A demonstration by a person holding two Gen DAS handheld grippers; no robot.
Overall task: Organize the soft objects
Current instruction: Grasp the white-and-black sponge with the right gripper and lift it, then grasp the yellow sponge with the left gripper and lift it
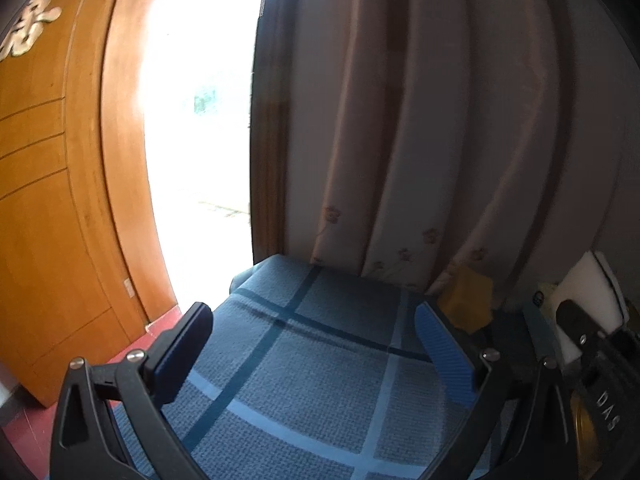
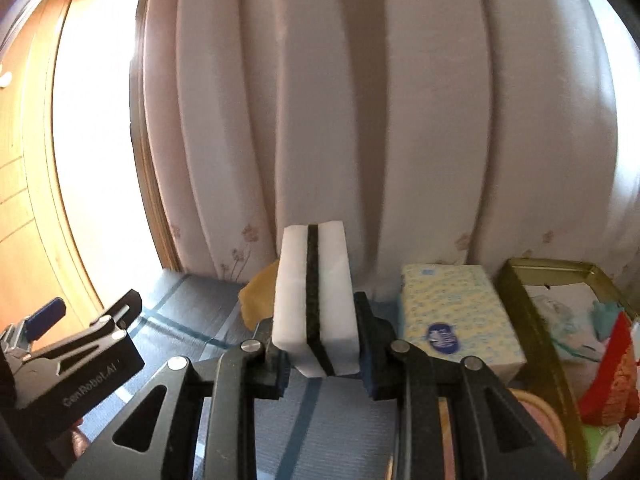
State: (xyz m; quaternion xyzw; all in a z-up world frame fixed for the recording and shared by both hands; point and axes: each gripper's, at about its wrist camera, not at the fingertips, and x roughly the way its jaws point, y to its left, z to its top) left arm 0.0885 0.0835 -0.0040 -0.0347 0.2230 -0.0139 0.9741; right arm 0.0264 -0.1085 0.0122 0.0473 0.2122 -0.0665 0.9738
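Note:
My right gripper (image 2: 320, 356) is shut on a white sponge with a black middle layer (image 2: 314, 300) and holds it upright above the blue checked cloth (image 2: 336, 432). The same sponge shows at the right edge of the left wrist view (image 1: 588, 296). A yellow sponge (image 2: 260, 292) lies behind it near the curtain, also in the left wrist view (image 1: 468, 300). My left gripper (image 1: 316, 356) is open and empty over the blue cloth (image 1: 304, 360); it also shows at the left of the right wrist view (image 2: 72, 356).
A yellow patterned tissue pack (image 2: 456, 316) lies right of the held sponge. A gold-rimmed box (image 2: 532, 320) at the far right holds packets and cloths. A pink curtain (image 2: 360, 120) hangs behind. A wooden door (image 1: 52, 200) and a bright doorway are at the left.

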